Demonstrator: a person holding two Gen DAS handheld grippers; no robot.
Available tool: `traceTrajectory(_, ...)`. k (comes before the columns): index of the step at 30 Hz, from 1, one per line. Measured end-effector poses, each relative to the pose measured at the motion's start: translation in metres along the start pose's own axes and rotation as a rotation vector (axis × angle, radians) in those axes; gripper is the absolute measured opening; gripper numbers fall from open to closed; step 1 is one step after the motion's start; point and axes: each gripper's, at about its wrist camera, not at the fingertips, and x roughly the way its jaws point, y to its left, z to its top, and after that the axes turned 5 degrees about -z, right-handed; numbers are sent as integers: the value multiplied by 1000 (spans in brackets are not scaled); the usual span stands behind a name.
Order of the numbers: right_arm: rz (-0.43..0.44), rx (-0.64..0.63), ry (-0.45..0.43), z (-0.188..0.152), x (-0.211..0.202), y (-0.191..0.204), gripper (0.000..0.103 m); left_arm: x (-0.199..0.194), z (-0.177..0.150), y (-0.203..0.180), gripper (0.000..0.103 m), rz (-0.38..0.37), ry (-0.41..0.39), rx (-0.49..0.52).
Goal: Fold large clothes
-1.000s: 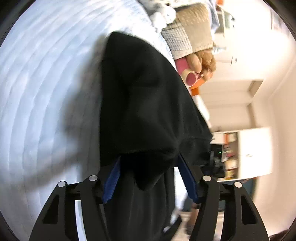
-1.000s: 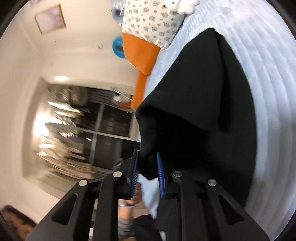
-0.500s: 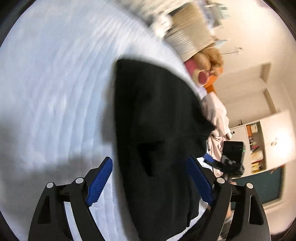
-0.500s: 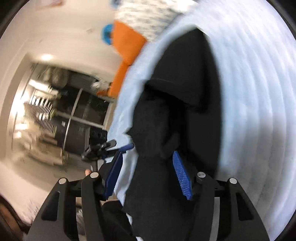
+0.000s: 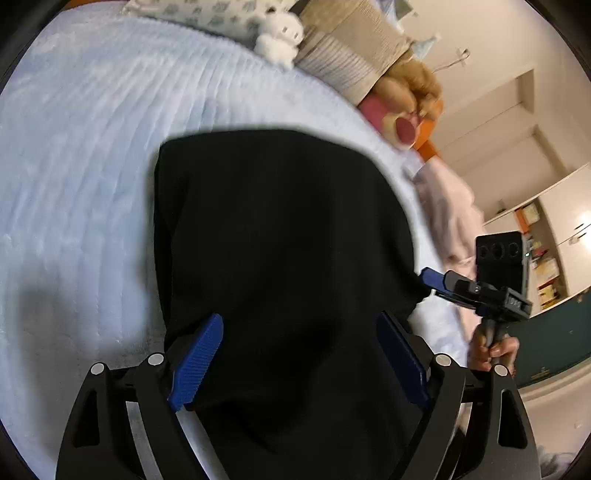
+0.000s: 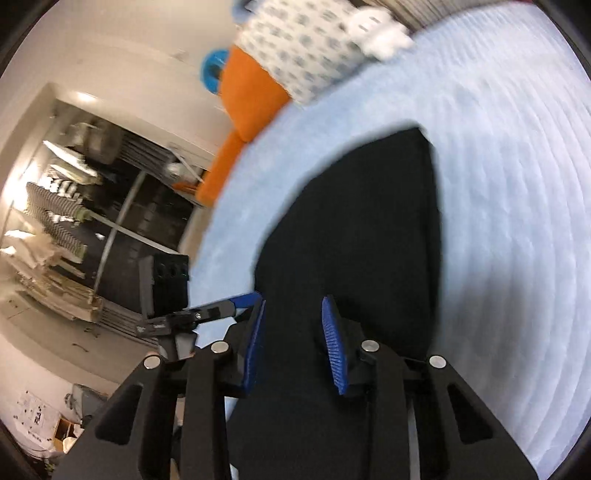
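One black garment (image 5: 280, 236), folded on bed (image 5: 81, 155). Left gripper (image 5: 301, 354), right gripper (image 6: 293, 343): jaws released, empty. Next grasp: 6 o'clock hem corners, evenly.

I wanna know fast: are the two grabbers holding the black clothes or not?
Left gripper: open, holding nothing, over the black garment.
Right gripper: open, holding nothing, also over it.

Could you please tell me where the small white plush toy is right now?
In the left wrist view the white plush toy sits at the top, at the head of the light blue bedspread, between the patterned pillow and the beige pillow.
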Motion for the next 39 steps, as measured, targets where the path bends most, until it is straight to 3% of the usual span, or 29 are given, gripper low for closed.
traceTrajectory(4, 11, 49, 0, -14, 8, -23, 23, 3, -1, 3, 86, 22, 9, -5)
traceTrajectory(5, 18, 49, -16, -16, 2, -19, 27, -3, 1, 0, 86, 28, 8, -14)
traceTrajectory(6, 28, 44, -27, -17, -5, -13, 42, -14, 0, -4, 86, 21, -3, -20)
traceTrajectory(8, 41, 16, -50, -27, -29, 4, 60, -36, -5, -14, 92, 13, -27, -25)
traceTrajectory(11, 46, -33, -34, -53, -62, 30, 66, -75, -29, -34, 95, 16, -40, -22)
traceTrajectory(15, -14, -31, 71, -107, -82, 45, 69, -100, -85, -55, 95, 106, 51, -9)
traceTrajectory(21, -69, 4, 230, -170, -64, 39, 68, -70, -160, -50, 95, 163, 252, -31)
traceTrajectory(27, -93, 37, 283, -192, -45, 28, 69, -36, -199, -29, 95, 120, 341, -95)
traceTrajectory(28, -84, 36, 287, -189, -43, 33, 68, -32, -203, -26, 95, 112, 345, -103)
traceTrajectory(30, -49, 56, 300, -187, -43, 34, 54, -26, -205, -26, 95, 93, 339, -108)
traceTrajectory(31, -47, 61, 304, -184, -42, 36, 51, -25, -204, -25, 87, 59, 331, -117)
traceTrajectory(32, -48, 60, 307, -180, -42, 37, 40, -24, -203, -26, 76, 45, 332, -129)
traceTrajectory(36, -3, 118, 313, -180, -44, 26, 14, -21, -194, -19, 58, -75, 313, -222)
traceTrajectory(39, 58, 174, 308, -178, -43, 22, 13, -19, -192, 0, 43, -150, 303, -328)
